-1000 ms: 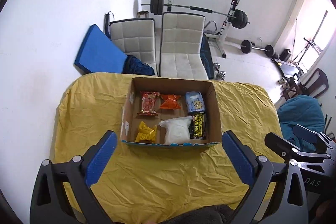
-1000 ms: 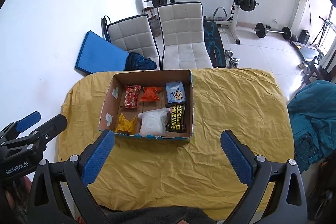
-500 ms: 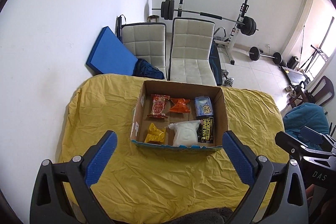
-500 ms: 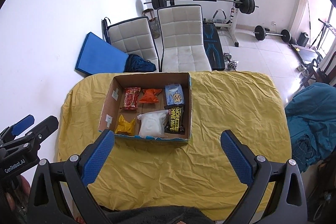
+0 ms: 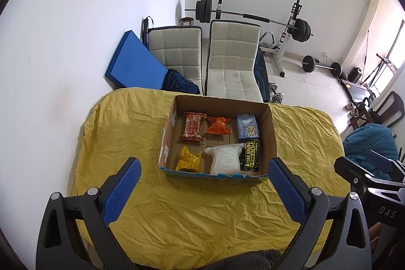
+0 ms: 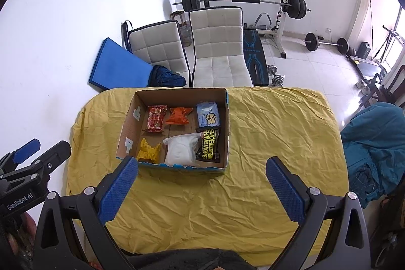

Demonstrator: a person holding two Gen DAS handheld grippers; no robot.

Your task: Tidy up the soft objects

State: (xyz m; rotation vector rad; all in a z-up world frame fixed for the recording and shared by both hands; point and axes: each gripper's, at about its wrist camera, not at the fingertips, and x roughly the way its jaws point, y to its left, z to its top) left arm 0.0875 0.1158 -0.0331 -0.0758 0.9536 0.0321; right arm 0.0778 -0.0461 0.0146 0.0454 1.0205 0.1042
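Note:
An open cardboard box (image 5: 270, 133) (image 6: 226, 125) stands on the yellow-clothed table (image 5: 121, 133) (image 6: 278, 133). It holds soft packs in two rows: a red pack (image 5: 193, 127), an orange pack (image 5: 218, 125) and a blue tissue pack (image 5: 247, 127) at the back; a yellow pack (image 5: 188, 160), a white pouch (image 5: 225, 160) and a black shoe-wipe pack (image 5: 250, 154) in front. My left gripper (image 5: 204, 187) is open and empty, held above the table short of the box. My right gripper (image 6: 201, 185) is open and empty, also short of the box.
Two white padded chairs (image 5: 233, 60) stand behind the table, with a blue mat (image 5: 131, 65) against the wall. A barbell rack (image 5: 291, 24) and weights are on the floor beyond. A teal heap (image 6: 372, 143) lies right of the table.
Both grippers have pulled back and up from the box, so it looks smaller and farther. The left view has shifted most. Nothing in the box has moved.

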